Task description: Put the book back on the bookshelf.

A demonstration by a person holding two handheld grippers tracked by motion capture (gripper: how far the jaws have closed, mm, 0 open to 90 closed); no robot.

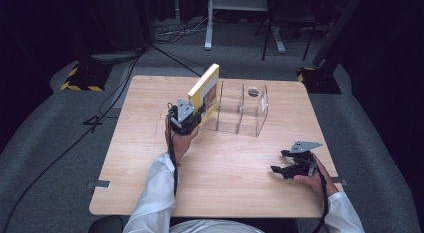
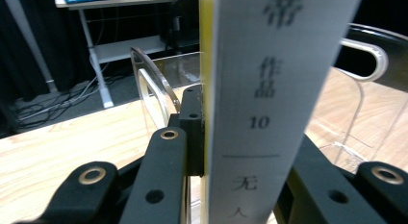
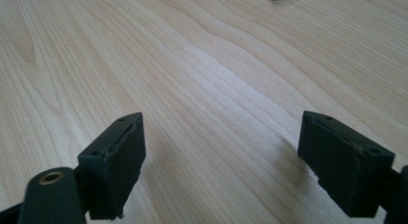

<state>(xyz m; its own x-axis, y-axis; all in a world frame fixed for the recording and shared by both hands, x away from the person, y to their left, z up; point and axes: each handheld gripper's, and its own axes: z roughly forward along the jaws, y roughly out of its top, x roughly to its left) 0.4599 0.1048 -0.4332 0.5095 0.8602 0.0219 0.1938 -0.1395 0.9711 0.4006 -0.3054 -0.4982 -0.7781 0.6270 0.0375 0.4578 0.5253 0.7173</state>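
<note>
The square light-wood table carries a clear acrylic rack with upright dividers at about twelve o'clock of its middle. A yellow-and-white book with a grey-white spine stands tilted just beside the rack's left end, at the rack's nine o'clock, raised off the table. The left claw is clamped on the book's lower end; in the left gripper view the black jaws press both sides of the printed spine, with the rack's curved clear wall behind. The right claw rests at four o'clock of the table's middle, well apart from the rack, its jaws spread wide over bare wood with nothing between them.
</note>
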